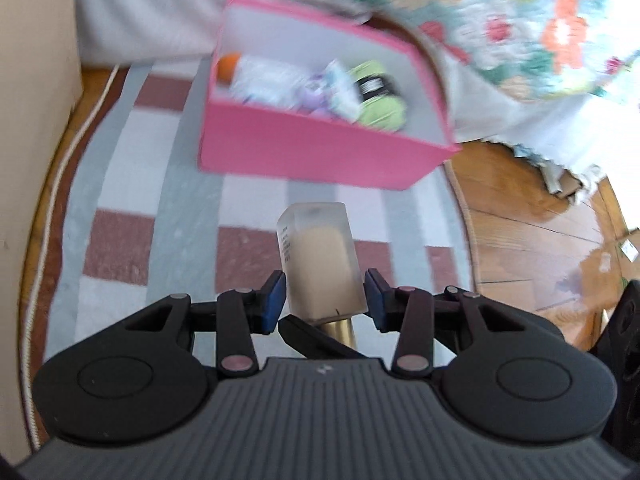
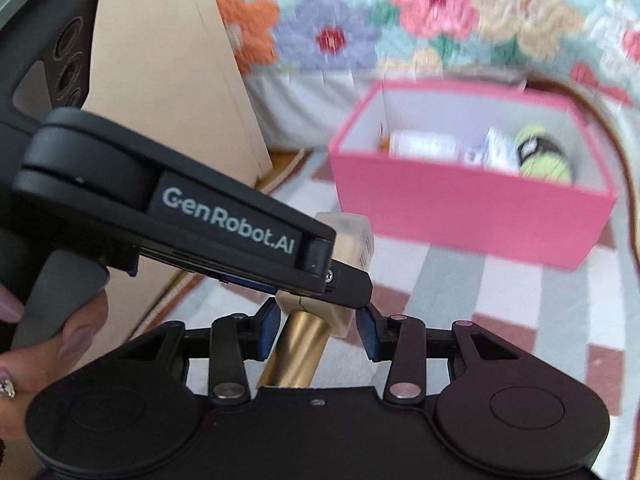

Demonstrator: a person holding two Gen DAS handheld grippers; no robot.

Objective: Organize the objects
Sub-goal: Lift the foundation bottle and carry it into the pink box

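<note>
Bottle: you are carrying a frosted, square-sided bottle of beige liquid with a round gold cap (image 1: 320,268), off the floor and above the rug, with its base aimed toward the box.
Left gripper (image 1: 325,298): your black two-finger gripper with blue pads has the bottle's frosted body between its pads; both pads lie against the sides, so it is pinching the bottle.
Right gripper (image 2: 318,330): the right wrist view shows the gold cap running between its blue pads, with the left pad at the cap's side and the right pad a little apart from the bottle's shoulder. You cannot tell from this view whether it is truly clamping.
Crossing: your left gripper's arm, lettered GenRobot.AI, lies across the right wrist view and over the bottle.
Hand: your fingers with painted nails (image 2: 76,340) wrap the left gripper's grey handle.
Box: the open pink cardboard box with white inner walls (image 1: 320,152) sits on the far edge of the rug, beside the flowered bedspread (image 1: 520,20).
Box contents: a light green yarn ball with a black band (image 1: 380,96) lies at the right end; white packets and something orange are too blurred to name.
Rug: the grey, white and dull red checked rug (image 1: 140,184) lies on a wooden floor (image 1: 532,240).
</note>
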